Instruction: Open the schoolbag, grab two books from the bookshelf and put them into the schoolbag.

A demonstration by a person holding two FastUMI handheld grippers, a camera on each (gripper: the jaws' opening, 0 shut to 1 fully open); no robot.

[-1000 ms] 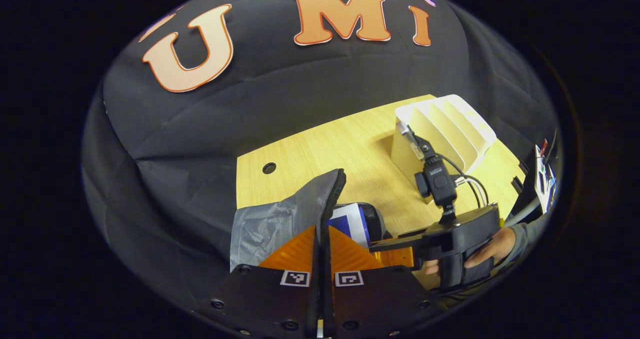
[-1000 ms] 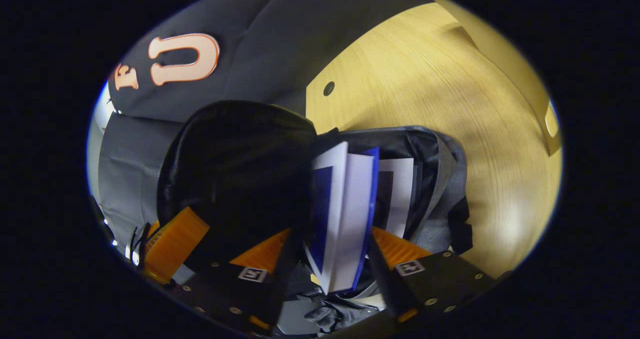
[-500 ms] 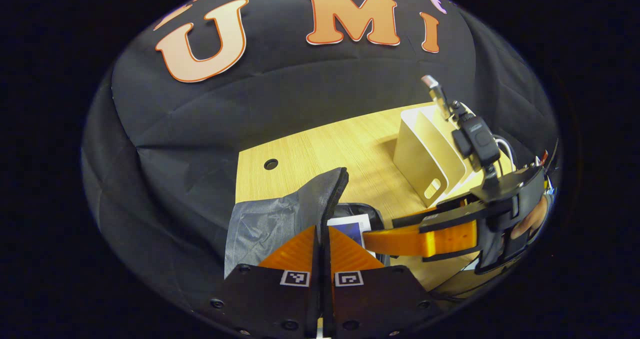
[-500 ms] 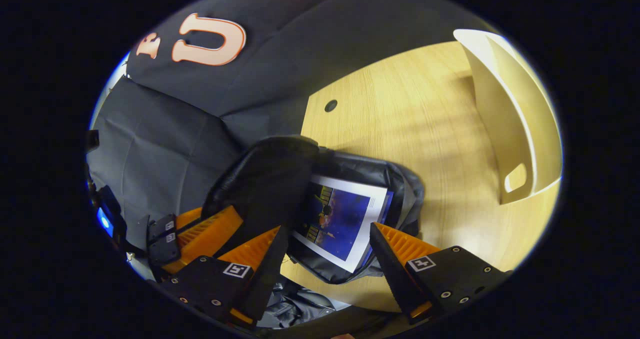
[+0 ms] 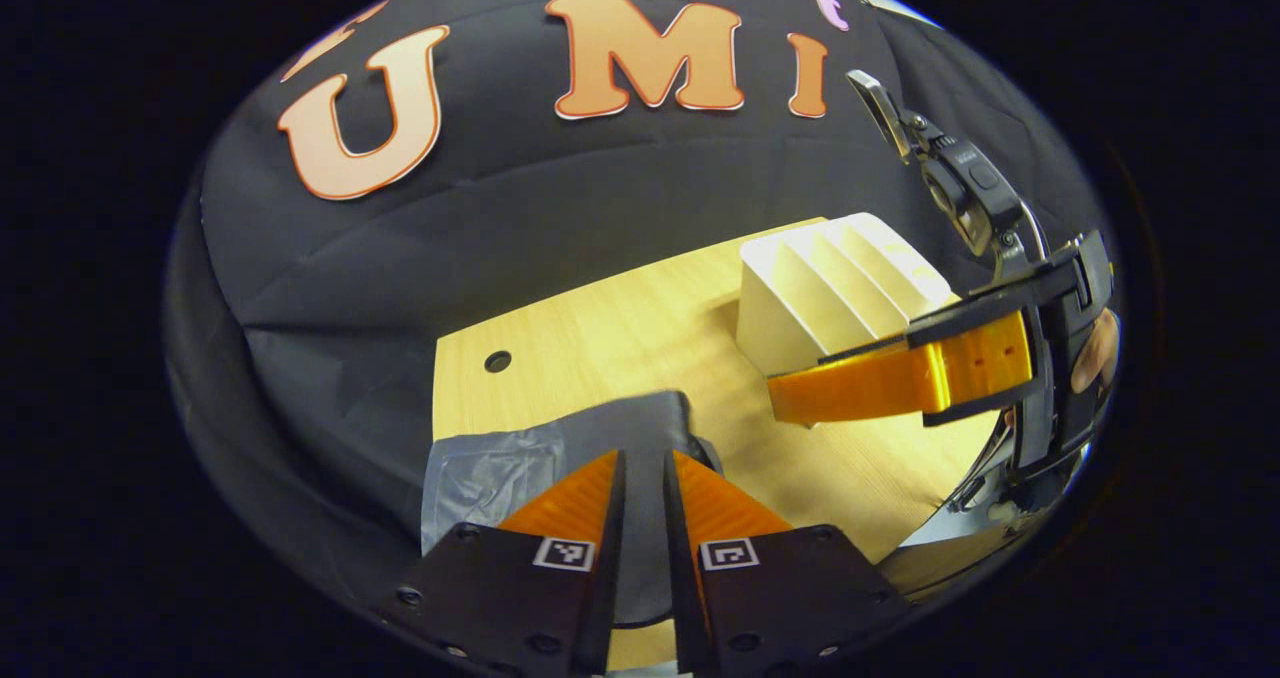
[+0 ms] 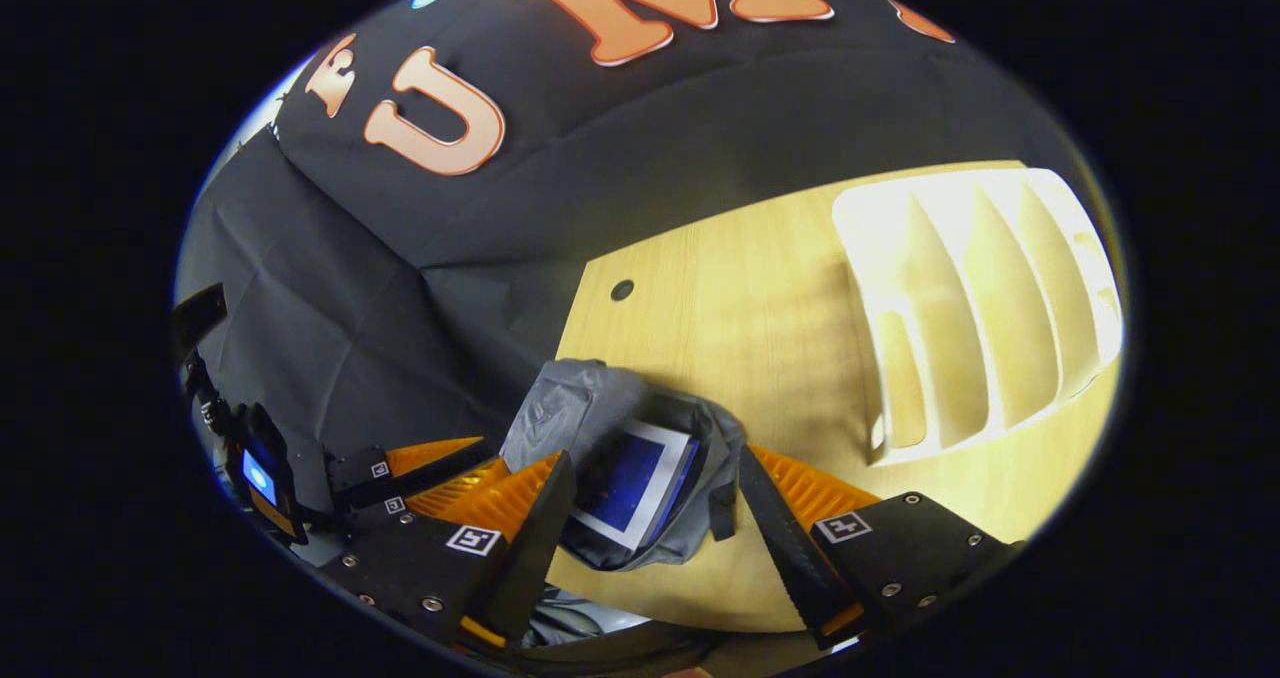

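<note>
The grey schoolbag (image 6: 600, 398) lies on the wooden table (image 6: 760, 298) with its mouth open. A blue book with a white border (image 6: 630, 478) sits inside it. My right gripper (image 6: 652, 458) hovers above the bag, open wide and holding nothing. In the left gripper view it hangs at the right (image 5: 790, 403), held by a hand in front of the white bookshelf (image 5: 830, 288). My left gripper (image 5: 645, 455) is just over the bag's flap (image 5: 520, 458), fingers slightly parted, with grey cloth showing in the gap. The shelf's slots (image 6: 980, 308) look empty.
The table has a small round hole (image 5: 497, 362) near its far left corner. Black cloth walls the booth behind and to the left. Bare wood lies between the bag and the bookshelf.
The right gripper let go of the blue book, which dropped into the bag, then rose and pulled back. The left gripper's fingers parted and the raised flap sank down.
</note>
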